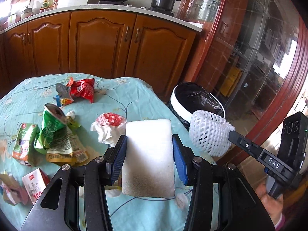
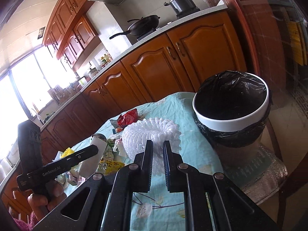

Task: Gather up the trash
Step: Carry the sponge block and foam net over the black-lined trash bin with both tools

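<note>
My left gripper is shut on a white foam block, its blue pads pressing both sides, held above the teal tablecloth. My right gripper is shut on a white foam fruit net, which hangs from its tips. From the left wrist view the net sits just short of the bin, which has a white rim and a black liner. In the right wrist view the bin stands right of the table on a chair. The left gripper with its block shows at the left.
Loose trash lies on the cloth: a red wrapper, a green snack bag, a green carton, a crumpled red-and-white tissue and a red-and-white carton. Wooden kitchen cabinets stand behind the table.
</note>
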Motion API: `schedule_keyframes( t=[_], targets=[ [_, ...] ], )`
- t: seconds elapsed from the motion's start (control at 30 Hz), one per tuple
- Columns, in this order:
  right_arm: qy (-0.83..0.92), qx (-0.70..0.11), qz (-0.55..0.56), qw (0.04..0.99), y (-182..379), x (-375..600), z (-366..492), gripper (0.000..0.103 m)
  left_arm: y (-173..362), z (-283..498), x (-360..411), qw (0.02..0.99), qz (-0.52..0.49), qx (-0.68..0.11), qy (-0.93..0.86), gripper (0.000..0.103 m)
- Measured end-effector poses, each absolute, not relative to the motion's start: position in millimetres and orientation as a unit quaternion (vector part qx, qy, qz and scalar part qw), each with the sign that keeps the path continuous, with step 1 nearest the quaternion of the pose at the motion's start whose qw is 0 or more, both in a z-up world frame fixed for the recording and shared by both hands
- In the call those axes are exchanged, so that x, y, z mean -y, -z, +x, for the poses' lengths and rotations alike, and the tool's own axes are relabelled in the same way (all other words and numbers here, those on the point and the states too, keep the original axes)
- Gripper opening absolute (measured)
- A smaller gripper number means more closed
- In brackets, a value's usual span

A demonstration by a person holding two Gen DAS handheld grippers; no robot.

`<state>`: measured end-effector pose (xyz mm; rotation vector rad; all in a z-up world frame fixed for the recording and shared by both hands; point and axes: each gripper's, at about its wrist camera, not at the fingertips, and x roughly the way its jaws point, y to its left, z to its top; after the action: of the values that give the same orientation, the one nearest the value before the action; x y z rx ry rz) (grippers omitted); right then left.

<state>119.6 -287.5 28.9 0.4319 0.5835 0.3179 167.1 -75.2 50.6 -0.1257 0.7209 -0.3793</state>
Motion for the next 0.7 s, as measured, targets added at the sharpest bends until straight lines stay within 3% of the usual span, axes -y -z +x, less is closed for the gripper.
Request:
schedule_keyframes(
  t=[0.7],
  targets=[
    [-0.074,-0.276,0.202,0.937,-37.3,358.6,148.9,0.01,-52.1,243.7,179.9,0.896,-0.019,-0.381,0.229,0.046]
  ],
)
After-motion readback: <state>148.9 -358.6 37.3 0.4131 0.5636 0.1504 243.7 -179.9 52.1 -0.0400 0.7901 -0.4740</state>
